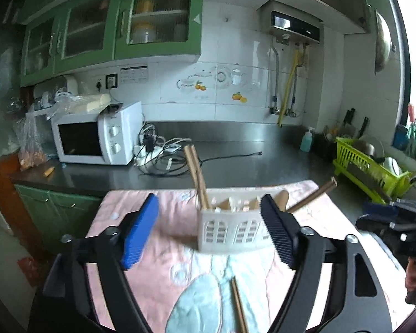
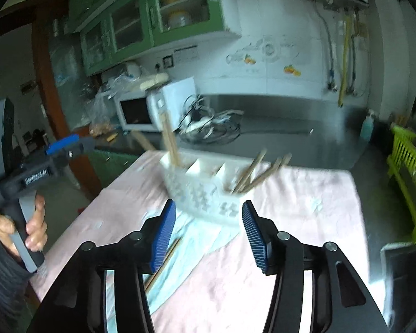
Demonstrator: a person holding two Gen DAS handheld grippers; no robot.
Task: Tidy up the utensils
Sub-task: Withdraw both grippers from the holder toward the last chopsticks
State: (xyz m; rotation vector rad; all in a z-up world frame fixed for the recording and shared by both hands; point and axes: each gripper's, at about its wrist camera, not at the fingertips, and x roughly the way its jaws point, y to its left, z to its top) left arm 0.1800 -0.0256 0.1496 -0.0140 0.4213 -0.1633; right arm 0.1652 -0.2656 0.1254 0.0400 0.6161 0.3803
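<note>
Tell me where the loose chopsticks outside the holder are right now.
The loose chopsticks lie on the pink cloth, in front of the white utensil holder; in the left wrist view they sit bottom centre, between the open left hand-held gripper fingers.

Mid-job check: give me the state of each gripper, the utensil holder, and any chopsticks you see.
left hand-held gripper: open, holding nothing
right hand-held gripper: open, holding nothing
utensil holder: upright on the pink cloth
chopsticks in holder: standing, leaning
wooden utensils at the other end: leaning outward
loose chopsticks: lying flat on the cloth, not yet in the holder
</note>
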